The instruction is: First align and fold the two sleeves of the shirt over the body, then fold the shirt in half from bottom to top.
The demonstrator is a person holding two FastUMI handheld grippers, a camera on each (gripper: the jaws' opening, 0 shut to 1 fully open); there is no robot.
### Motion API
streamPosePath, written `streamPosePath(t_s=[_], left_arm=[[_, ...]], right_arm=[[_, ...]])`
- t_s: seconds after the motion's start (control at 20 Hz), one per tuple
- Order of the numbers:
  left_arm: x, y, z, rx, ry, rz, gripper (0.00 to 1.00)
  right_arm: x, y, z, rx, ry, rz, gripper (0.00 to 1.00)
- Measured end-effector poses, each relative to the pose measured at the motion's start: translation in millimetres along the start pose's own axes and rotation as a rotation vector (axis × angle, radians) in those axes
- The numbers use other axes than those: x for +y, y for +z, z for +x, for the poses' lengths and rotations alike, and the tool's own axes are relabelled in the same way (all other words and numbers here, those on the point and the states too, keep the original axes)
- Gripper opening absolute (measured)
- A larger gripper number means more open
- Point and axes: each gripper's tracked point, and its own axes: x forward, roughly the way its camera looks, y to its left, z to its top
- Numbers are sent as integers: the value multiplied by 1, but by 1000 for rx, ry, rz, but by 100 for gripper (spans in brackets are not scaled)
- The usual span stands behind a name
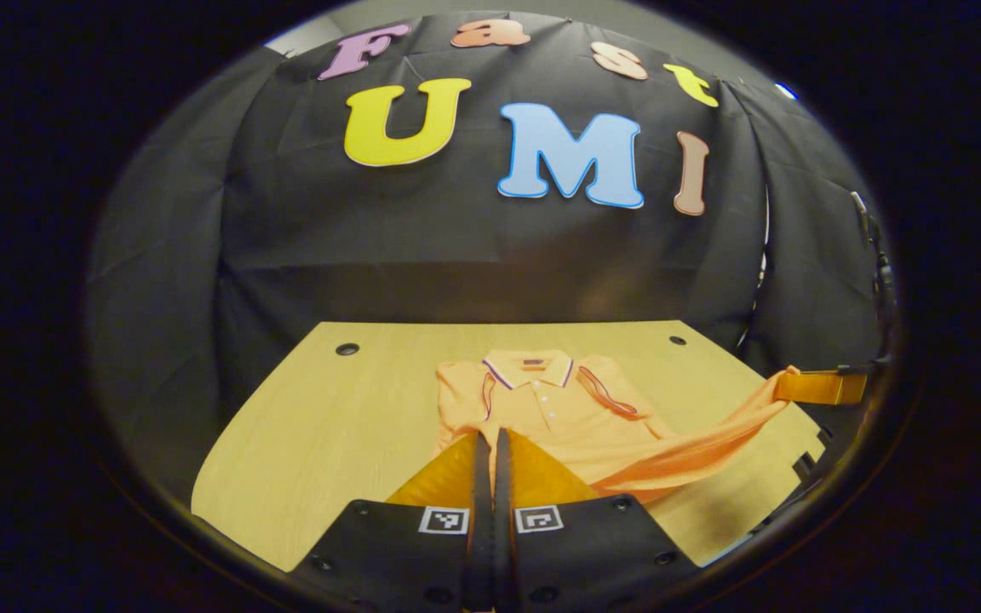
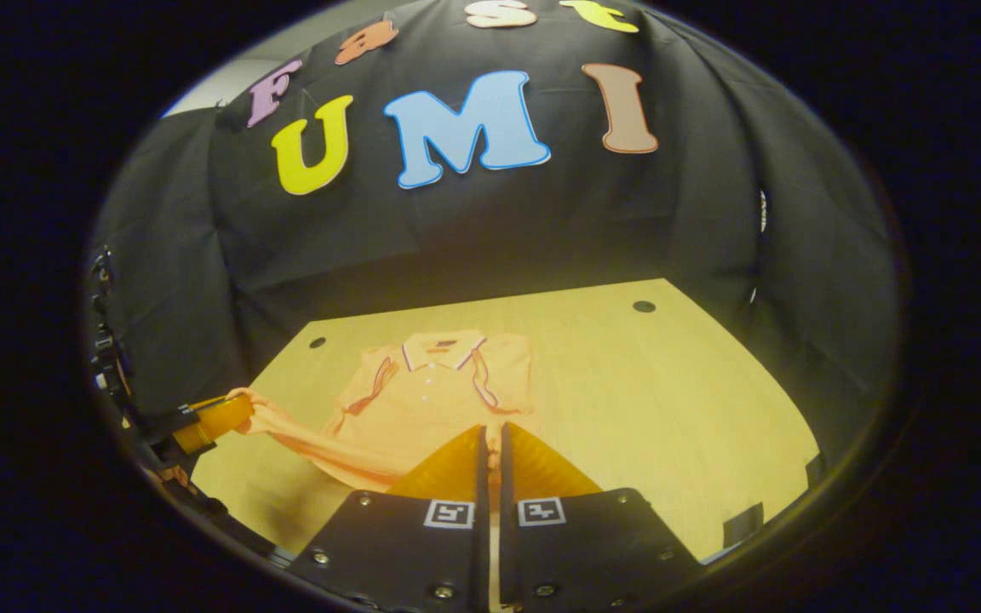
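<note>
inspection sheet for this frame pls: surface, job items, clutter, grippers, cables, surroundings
Surface: light wooden table, with round holes near the far corners.
Job's things: orange polo shirt lies collar away from the cameras, both sleeves folded over the body; its bottom hem is lifted off the table and stretched between the grippers.
Clutter: nothing seen.
Grippers: left gripper shut on the hem's left corner; right gripper shut on the right corner, also seen in the left gripper view.
Cables: dark cable hangs along the booth's right side.
Surroundings: black cloth wall behind the table.
</note>
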Motion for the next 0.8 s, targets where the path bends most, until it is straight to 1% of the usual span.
streamPosePath(t_s=[0.15,0.3,0.4,0.6,0.8], left_arm=[[9,24,37,-2,-23,-18,7],[21,43,74,-6,-40,-13,5],[27,55,96,-9,-55,-12,7],[38,75,149,-19,-83,-15,6],[50,88,202,-29,-105,-11,5]], right_arm=[[4,24,25,-14,-26,-1,5],[9,45,52,-19,-40,19,5],[11,59,70,-21,-55,26,5],[15,86,113,-29,-86,37,5],[12,105,161,-32,-130,10,5]])
